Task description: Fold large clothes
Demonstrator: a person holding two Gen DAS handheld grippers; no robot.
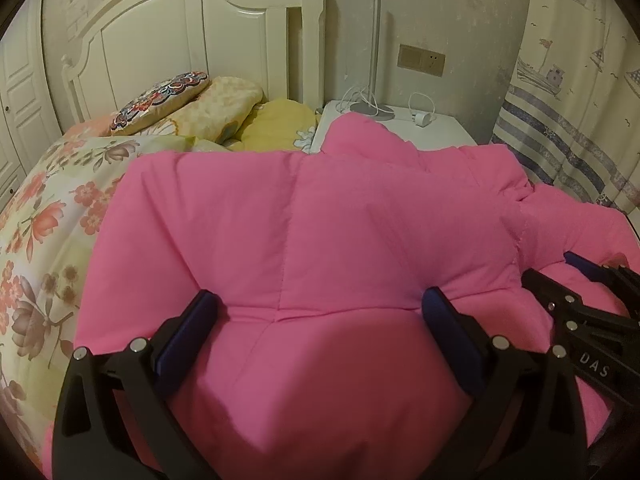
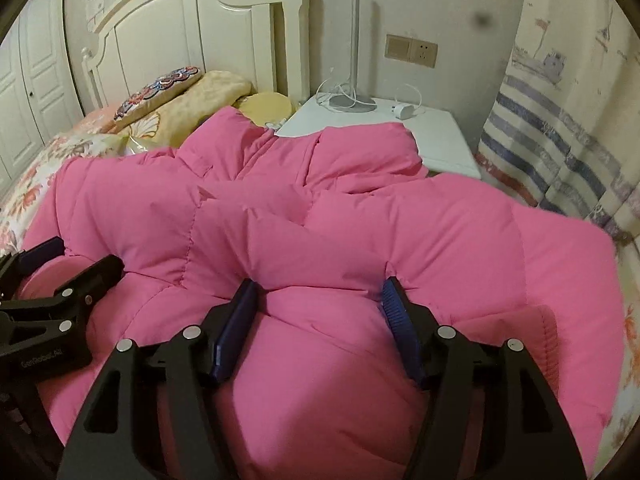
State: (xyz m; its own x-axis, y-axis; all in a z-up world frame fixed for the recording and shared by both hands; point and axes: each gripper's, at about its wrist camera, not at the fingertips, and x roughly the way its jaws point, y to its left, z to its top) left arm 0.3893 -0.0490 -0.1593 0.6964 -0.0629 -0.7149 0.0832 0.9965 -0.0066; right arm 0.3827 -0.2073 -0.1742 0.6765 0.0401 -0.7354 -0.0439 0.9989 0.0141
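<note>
We see our left gripper (image 1: pixel 320 304) clamped on a bulge of the pink padded coat (image 1: pixel 304 216), our right gripper (image 2: pixel 318 292) beside it likewise clamped, coat spreading ahead over the floral bed (image 1: pixel 44 216)

Pink jacket (image 1: pixel 320 220): quilted, puffy matt cloth, stitched seams; ribbed knit cuff (image 2: pixel 548 336) at its right edge. Gripper (image 2: pixel 320 292) frames: matt black plastic, shiny metal pins, ridged blue pads (image 2: pixel 394 308). Behind jacket: headboard (image 1: pixel 224 28) painted smooth, satin; bedspread (image 1: pixel 48 240) printed floral cloth.
</note>
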